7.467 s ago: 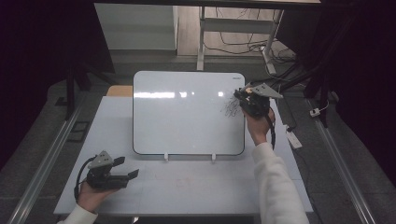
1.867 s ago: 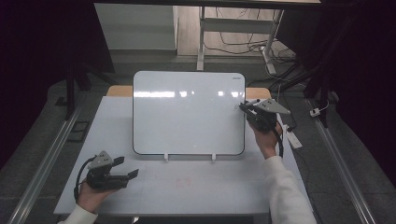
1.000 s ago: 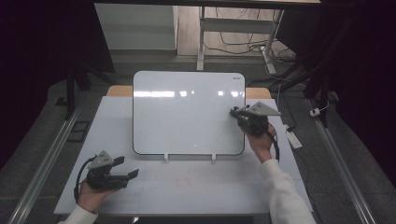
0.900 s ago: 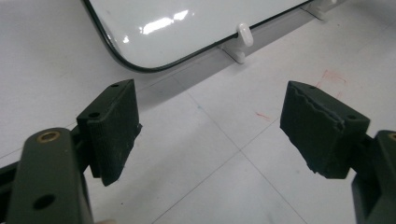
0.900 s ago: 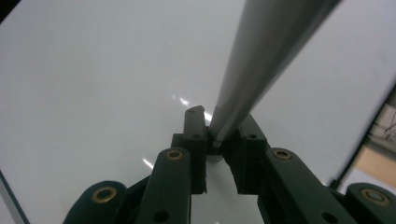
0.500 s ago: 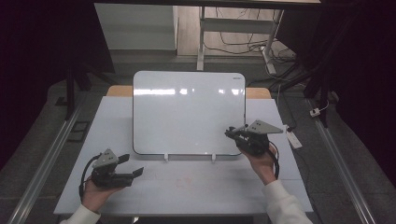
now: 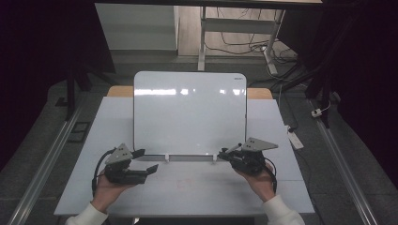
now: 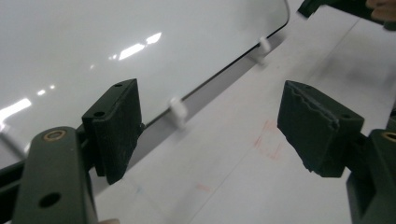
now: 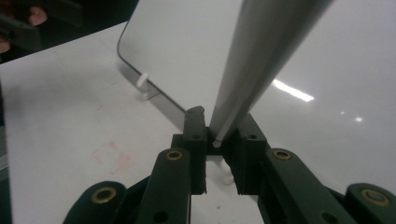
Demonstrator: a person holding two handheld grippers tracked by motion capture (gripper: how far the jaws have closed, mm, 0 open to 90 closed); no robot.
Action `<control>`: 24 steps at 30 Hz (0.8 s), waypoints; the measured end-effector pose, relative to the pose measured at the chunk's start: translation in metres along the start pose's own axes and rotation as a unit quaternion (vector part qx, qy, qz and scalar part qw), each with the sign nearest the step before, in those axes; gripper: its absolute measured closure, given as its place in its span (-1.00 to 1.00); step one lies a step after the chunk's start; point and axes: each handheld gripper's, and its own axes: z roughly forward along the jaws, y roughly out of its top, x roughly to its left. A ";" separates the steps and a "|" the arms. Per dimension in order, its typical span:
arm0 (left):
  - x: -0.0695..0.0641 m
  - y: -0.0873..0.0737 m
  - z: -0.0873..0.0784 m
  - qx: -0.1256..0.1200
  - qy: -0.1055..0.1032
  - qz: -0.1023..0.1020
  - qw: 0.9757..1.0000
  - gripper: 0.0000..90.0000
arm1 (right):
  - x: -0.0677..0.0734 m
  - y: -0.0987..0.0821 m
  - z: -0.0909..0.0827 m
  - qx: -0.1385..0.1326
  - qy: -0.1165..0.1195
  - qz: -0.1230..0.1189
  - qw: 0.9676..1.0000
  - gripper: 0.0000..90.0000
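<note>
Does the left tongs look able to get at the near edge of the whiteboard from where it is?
Probably yes: the left tongs stands open just short of the whiteboard, with bare table between them.

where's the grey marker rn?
The grey marker is clamped in the right gripper, at the whiteboard's bottom right edge in the high view, pointing left.

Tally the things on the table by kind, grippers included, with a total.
Whiteboard: 1
Grey marker-like stick in the right gripper: 1
Grippers: 2, left gripper, right gripper
White board clips: 2
Total: 6
</note>
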 end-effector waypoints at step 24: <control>-0.058 0.071 0.078 0.009 -0.136 0.079 0.988 -0.21 | 0.046 -0.011 0.032 0.054 0.110 -0.015 0.992 0.72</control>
